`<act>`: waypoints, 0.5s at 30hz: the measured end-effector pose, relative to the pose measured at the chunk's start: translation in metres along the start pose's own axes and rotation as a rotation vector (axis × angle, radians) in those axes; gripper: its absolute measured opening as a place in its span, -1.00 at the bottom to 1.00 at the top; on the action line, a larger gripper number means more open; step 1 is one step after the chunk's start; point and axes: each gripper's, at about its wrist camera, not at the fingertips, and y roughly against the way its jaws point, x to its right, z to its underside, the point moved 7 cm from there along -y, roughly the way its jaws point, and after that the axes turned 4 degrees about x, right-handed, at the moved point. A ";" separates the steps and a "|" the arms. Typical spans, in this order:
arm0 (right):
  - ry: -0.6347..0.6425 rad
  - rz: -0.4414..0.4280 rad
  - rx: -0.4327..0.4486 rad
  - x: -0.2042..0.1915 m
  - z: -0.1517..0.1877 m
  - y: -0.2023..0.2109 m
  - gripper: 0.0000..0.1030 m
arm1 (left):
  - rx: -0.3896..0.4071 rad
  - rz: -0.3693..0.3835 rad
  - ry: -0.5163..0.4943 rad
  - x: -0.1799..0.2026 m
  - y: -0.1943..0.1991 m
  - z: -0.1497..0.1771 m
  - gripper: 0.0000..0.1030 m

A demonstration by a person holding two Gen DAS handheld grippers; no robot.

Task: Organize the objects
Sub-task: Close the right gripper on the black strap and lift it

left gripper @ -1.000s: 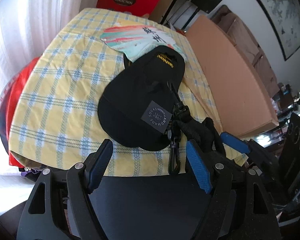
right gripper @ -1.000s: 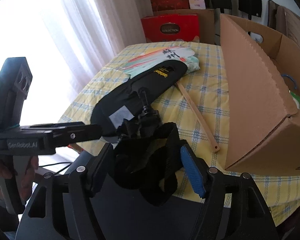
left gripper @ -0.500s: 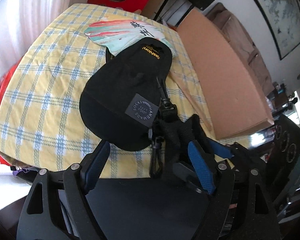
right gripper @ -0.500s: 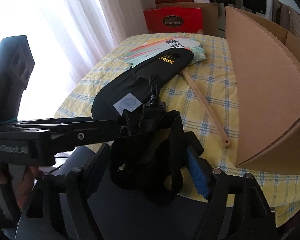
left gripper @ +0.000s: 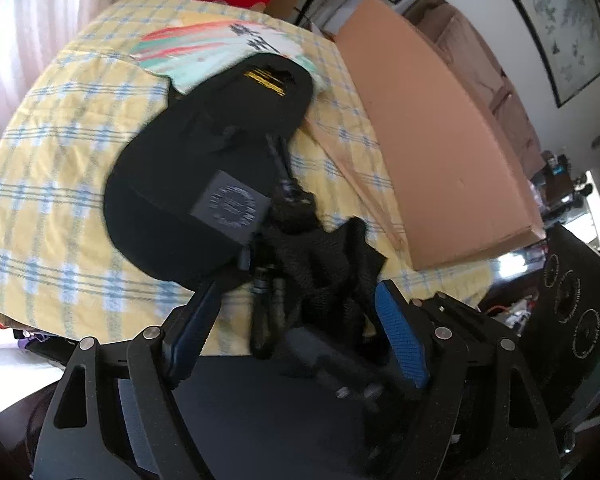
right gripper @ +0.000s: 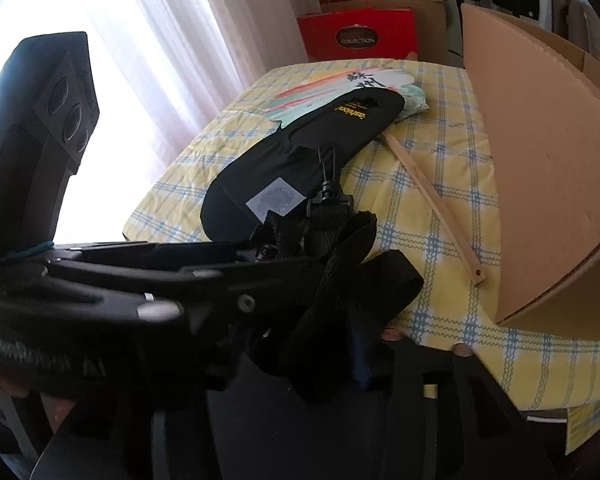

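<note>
A flat black pouch (left gripper: 204, 176) with a grey patch lies on the yellow checked tablecloth (left gripper: 52, 160); it also shows in the right wrist view (right gripper: 300, 164). Its bundled black strap (left gripper: 324, 264) with a metal clip hangs off the table's near edge. My right gripper (right gripper: 340, 344) is shut on the strap (right gripper: 340, 264). My left gripper (left gripper: 296, 328) is open, its blue pads either side of the strap bundle. In the right wrist view the left gripper (right gripper: 204, 280) crosses in front and hides my right fingers.
A colourful fan (left gripper: 220, 44) with a wooden handle (right gripper: 432, 200) lies under the pouch's far end. A large open cardboard box (left gripper: 432, 120) stands along the table's right side. A red gift box (right gripper: 356, 36) sits beyond the table by the curtain.
My left gripper has moved in toward the strap, so its open pads now flank the bundle. The right gripper has kept hold of the strap and now sits behind the left one.
</note>
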 end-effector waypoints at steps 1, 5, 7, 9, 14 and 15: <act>0.001 0.016 0.003 0.001 0.001 0.002 0.22 | -0.002 0.001 -0.005 0.002 0.000 0.002 0.48; 0.008 0.044 0.013 0.004 0.006 0.004 0.38 | 0.002 -0.021 -0.014 0.005 -0.005 0.003 0.48; 0.006 0.046 0.020 0.004 0.005 0.005 0.22 | 0.011 -0.017 -0.008 0.006 -0.005 0.000 0.32; -0.016 0.007 0.018 0.004 0.005 0.003 -0.26 | 0.017 -0.037 -0.022 0.007 -0.008 -0.002 0.03; -0.063 -0.031 0.027 0.007 0.004 0.003 -0.46 | 0.048 -0.049 -0.038 0.005 -0.009 -0.003 -0.30; -0.072 -0.039 0.028 0.008 0.004 0.002 -0.54 | 0.054 -0.048 -0.035 0.004 -0.009 -0.003 -0.36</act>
